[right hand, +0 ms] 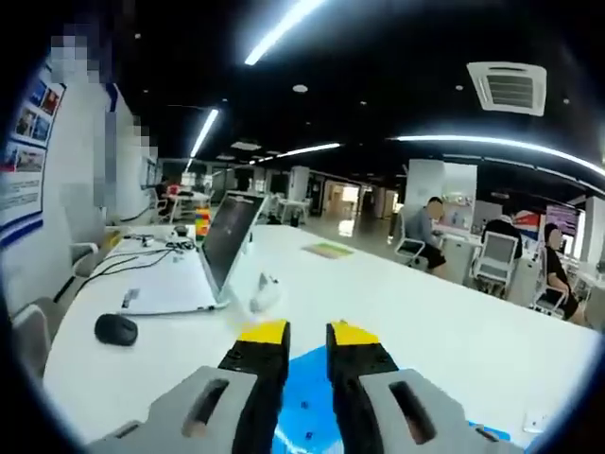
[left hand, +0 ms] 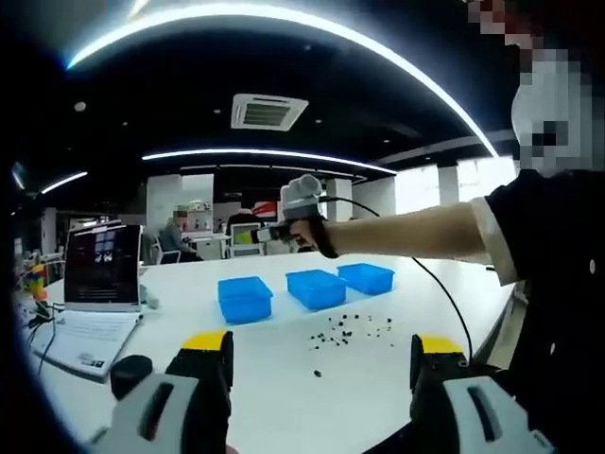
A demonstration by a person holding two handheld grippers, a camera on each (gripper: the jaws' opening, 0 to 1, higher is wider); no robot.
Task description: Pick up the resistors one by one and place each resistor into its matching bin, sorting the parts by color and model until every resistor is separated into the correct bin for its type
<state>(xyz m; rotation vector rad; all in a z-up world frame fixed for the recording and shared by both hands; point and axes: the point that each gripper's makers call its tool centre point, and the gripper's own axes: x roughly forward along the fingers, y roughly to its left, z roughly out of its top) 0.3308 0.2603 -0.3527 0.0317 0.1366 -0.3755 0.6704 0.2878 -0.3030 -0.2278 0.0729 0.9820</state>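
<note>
Fingers of the left gripper [left hand: 321,364] stand wide apart and empty, low over the white table [left hand: 454,303], with the scattered resistors [left hand: 350,331] lying just ahead between them and the three blue bins [left hand: 317,287] beyond. The right gripper [right hand: 307,342], held out on the person's arm, hovers above a blue bin [right hand: 304,407], jaws nearly together with a narrow gap, nothing visibly pinched. A laptop [right hand: 227,241] and a mouse [right hand: 115,328] sit off to the side. By position, the left gripper is nearer the resistors, too small to show their axes.
</note>
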